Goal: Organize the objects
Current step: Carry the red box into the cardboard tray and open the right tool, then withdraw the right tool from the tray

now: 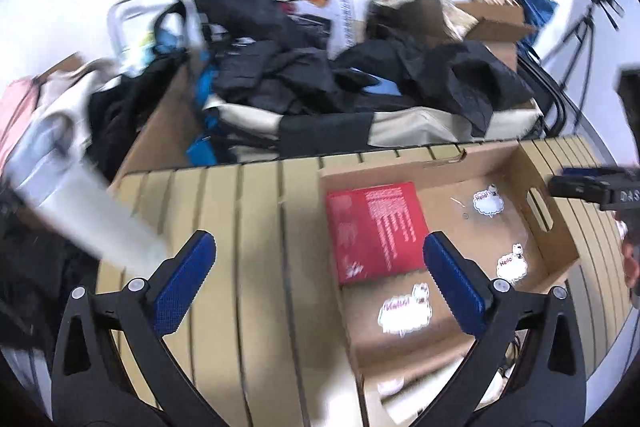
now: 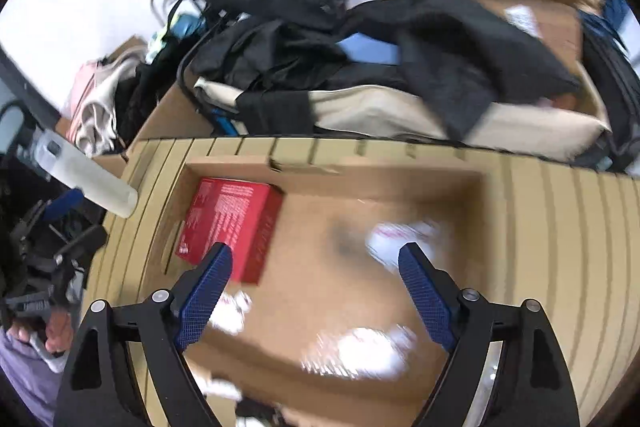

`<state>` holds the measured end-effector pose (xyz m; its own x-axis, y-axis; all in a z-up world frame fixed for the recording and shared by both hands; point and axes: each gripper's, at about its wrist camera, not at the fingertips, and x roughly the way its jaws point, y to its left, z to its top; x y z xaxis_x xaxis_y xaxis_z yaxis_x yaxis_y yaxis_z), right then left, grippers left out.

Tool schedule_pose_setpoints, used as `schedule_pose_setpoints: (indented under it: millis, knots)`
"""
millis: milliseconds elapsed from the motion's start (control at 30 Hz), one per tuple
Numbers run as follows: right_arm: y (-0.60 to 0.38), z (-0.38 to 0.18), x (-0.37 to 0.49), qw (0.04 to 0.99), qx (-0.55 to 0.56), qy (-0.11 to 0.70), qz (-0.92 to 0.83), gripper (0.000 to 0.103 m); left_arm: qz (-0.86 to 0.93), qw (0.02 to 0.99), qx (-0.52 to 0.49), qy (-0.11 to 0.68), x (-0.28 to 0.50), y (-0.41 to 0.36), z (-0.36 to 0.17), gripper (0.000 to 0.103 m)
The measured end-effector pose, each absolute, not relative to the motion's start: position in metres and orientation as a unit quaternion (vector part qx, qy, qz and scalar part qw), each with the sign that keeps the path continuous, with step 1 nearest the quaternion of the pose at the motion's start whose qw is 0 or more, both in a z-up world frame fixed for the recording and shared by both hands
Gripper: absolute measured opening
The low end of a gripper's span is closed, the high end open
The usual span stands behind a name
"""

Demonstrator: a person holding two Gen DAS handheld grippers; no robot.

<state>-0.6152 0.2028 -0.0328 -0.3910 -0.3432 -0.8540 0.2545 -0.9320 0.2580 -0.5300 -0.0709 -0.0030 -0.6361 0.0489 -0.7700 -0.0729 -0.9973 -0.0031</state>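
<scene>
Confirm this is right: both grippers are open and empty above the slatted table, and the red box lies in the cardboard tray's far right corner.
Wrong corner. The red box lies in the cardboard tray's far left corner, as the right wrist view shows. The left gripper and right gripper are open and empty above the slatted table.

Box on slatted table; book in box's far-left corner; clothes pile behind table.

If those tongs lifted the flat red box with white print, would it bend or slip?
The flat red box has crisp edges, so it probably stays stiff. It looks thin, likely light. It lies flat in the brown cardboard tray, so getting under an edge may be awkward.
</scene>
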Motion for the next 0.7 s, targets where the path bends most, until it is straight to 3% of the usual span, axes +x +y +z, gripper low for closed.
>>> schedule_pose_setpoints:
  millis: [167, 400, 700]
  knots:
    - [0.231, -0.008, -0.529, 0.151, 0.497, -0.015, -0.854, 0.088, 0.914, 0.008, -0.405, -0.036, -0.431, -0.086, 0.022, 0.103]
    - [0.24, 0.024, -0.354, 0.18, 0.424, 0.009, -0.887, 0.087, 0.926, -0.022, -0.377, -0.008, -0.253, -0.059, 0.037, 0.103]
    - [0.257, 0.013, -0.123, 0.2, 0.356, -0.053, -0.911, 0.087, 0.932, 0.009, -0.362, 0.008, -0.076, -0.016, 0.029, 0.103]
